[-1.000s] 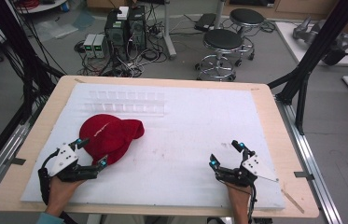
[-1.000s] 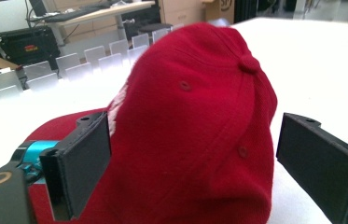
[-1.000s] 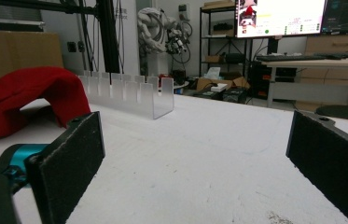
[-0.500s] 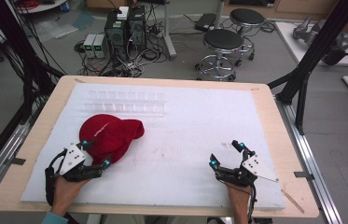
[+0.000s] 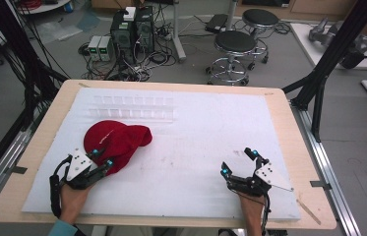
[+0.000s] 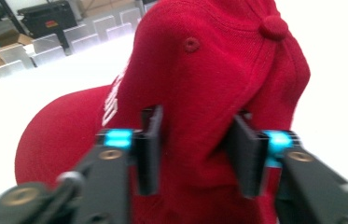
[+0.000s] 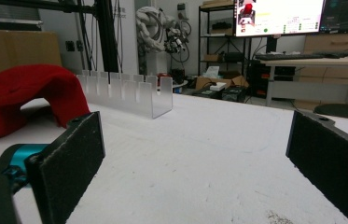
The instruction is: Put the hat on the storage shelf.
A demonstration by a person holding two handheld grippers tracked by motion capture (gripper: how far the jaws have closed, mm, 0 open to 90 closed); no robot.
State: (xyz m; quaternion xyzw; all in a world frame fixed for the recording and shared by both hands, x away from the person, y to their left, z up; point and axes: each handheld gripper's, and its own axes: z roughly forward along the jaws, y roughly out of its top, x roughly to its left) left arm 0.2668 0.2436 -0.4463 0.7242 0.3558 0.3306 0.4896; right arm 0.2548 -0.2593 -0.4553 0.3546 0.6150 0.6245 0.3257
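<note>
Left gripper (image 5: 101, 161) — fingers just closing, clamped on the cap (image 5: 117, 140). Right gripper (image 5: 239, 162) — well right of cap, fingers apart, holding nothing.

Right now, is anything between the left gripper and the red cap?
Nothing visible. The left gripper has just been closing, and its pads already pinch a fold of the red cap. The clear rack sits beyond the cap.

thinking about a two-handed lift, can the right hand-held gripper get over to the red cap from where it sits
Probably yes. The right hand-held gripper rests with jaws open, and bare white table cover lies between it and the red cap, which the left hand-held gripper pinches.
</note>
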